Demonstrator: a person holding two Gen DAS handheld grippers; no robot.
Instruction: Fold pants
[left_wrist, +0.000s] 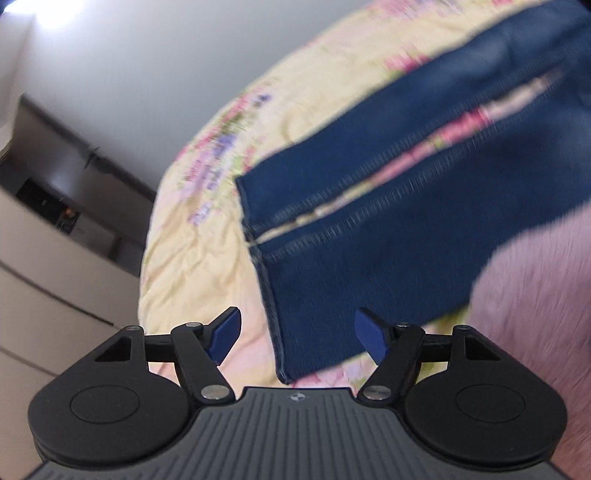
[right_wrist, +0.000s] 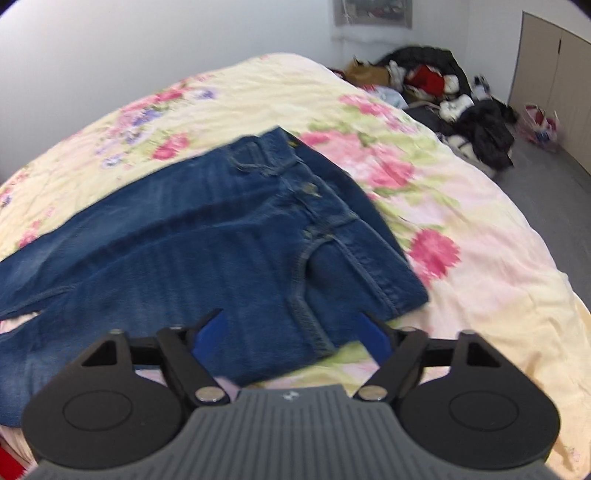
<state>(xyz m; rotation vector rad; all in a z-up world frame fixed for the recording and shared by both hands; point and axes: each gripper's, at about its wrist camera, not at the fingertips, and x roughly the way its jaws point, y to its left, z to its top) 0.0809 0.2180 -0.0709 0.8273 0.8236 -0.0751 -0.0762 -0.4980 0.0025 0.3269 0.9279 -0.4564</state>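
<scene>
Blue denim pants (right_wrist: 207, 240) lie flat on a floral bedspread (right_wrist: 461, 229). In the right wrist view the waistband and fly end is nearest, the legs running off to the left. My right gripper (right_wrist: 295, 338) hovers over the near waist corner, jaws apart, nothing pinched between the blue pads. In the left wrist view the two leg hems (left_wrist: 295, 258) lie side by side with a narrow gap between them. My left gripper (left_wrist: 295, 338) stands open just above the near hem corner, pads clear of the cloth.
A pink fuzzy sleeve (left_wrist: 535, 295) fills the right side of the left wrist view. A heap of dark clothes (right_wrist: 450, 99) lies on the grey floor beyond the bed. Cupboard doors (right_wrist: 550, 62) stand at the far right, pale drawers (left_wrist: 48, 280) at the left.
</scene>
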